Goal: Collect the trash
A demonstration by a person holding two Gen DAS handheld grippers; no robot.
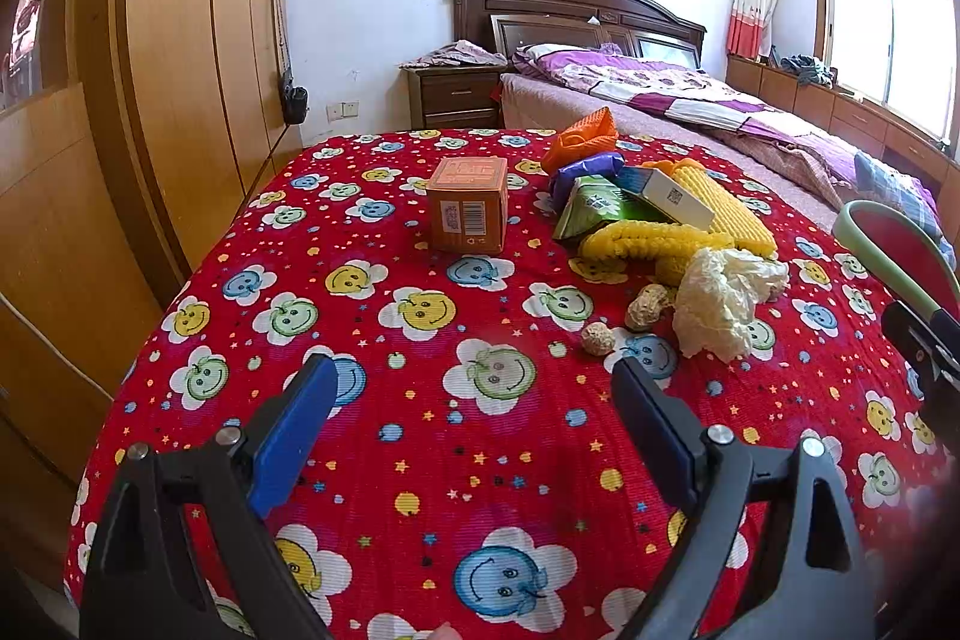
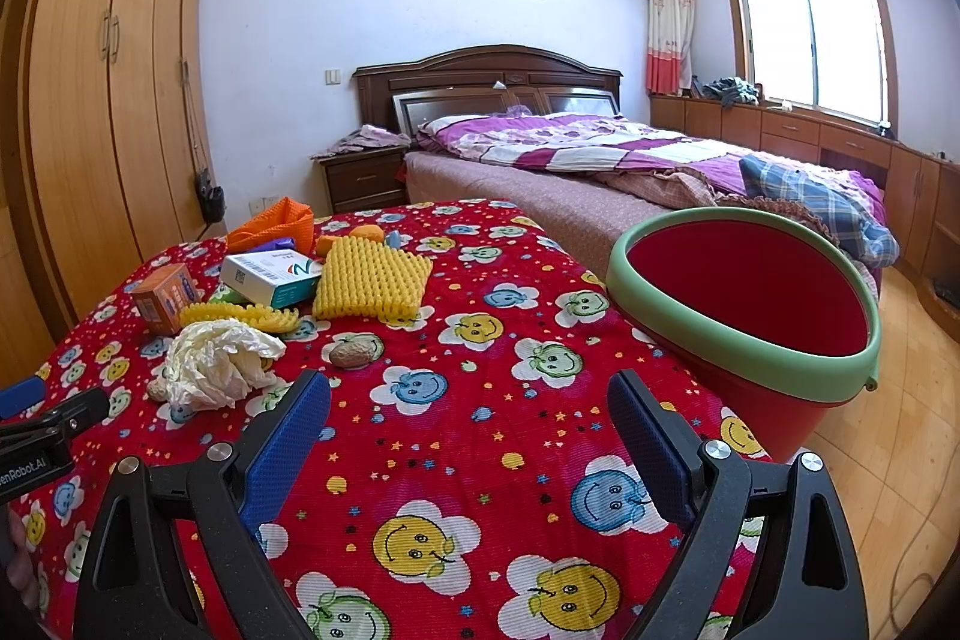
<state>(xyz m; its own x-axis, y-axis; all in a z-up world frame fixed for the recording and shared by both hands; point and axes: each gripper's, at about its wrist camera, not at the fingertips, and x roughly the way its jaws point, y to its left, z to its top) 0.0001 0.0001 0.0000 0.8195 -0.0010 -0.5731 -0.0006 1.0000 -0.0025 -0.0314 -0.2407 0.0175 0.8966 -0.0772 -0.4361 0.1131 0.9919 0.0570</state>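
red cloth table (image 2: pixel 480 460) holds the trash pile; crumpled tissue (image 2: pixel 210 358) sits nearest. left gripper (image 1: pixel 474 388) and right gripper (image 2: pixel 468 400) both spread wide, empty. bin (image 2: pixel 744 304) at table's right edge. pinch tissue mid-wad, avoid snagging cloth.

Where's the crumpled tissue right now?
The crumpled tissue lies on the red tablecloth, right of centre in the left wrist view, beside two peanuts and below the yellow foam netting.
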